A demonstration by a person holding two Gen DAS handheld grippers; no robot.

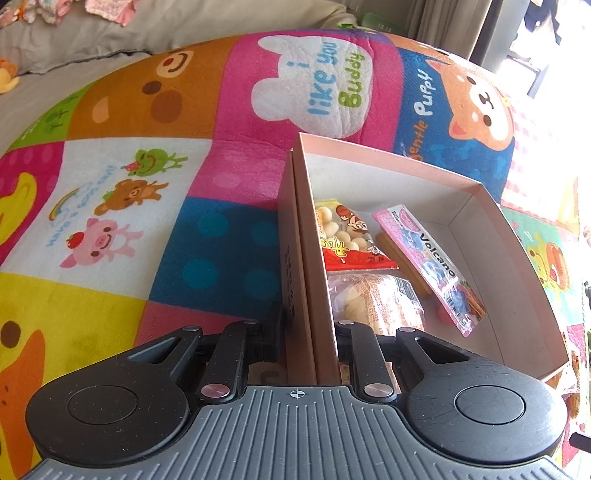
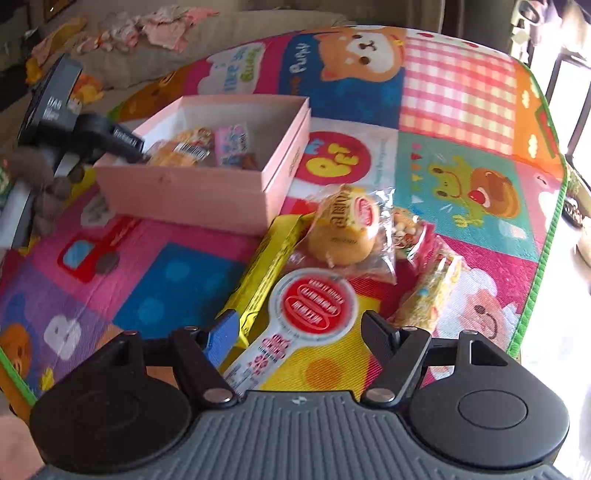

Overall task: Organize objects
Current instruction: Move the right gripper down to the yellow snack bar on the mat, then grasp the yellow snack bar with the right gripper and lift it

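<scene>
A pink cardboard box point(image 1: 480, 229) stands open on the play mat. In it lie a red biscuit packet point(image 1: 347, 236), a pink "Volcano" packet point(image 1: 424, 258) and a clear-wrapped bun point(image 1: 376, 302). My left gripper point(image 1: 309, 325) is shut on the box's left wall. The right wrist view shows the left gripper point(image 2: 122, 144) at the rim of the box point(image 2: 192, 192). My right gripper point(image 2: 299, 321) is open low over loose snacks in front of the box. Between its fingers lies a white packet with a round red label point(image 2: 314, 302), untouched by the pads.
Beside that packet lie a long yellow packet point(image 2: 269, 266), a wrapped bun point(image 2: 347, 229), a small mixed-snack bag point(image 2: 406, 229) and a yellow bar packet point(image 2: 432, 291). The mat's green edge point(image 2: 543, 240) runs on the right. A grey sofa point(image 1: 110, 33) with clothes point(image 2: 162, 22) lies behind.
</scene>
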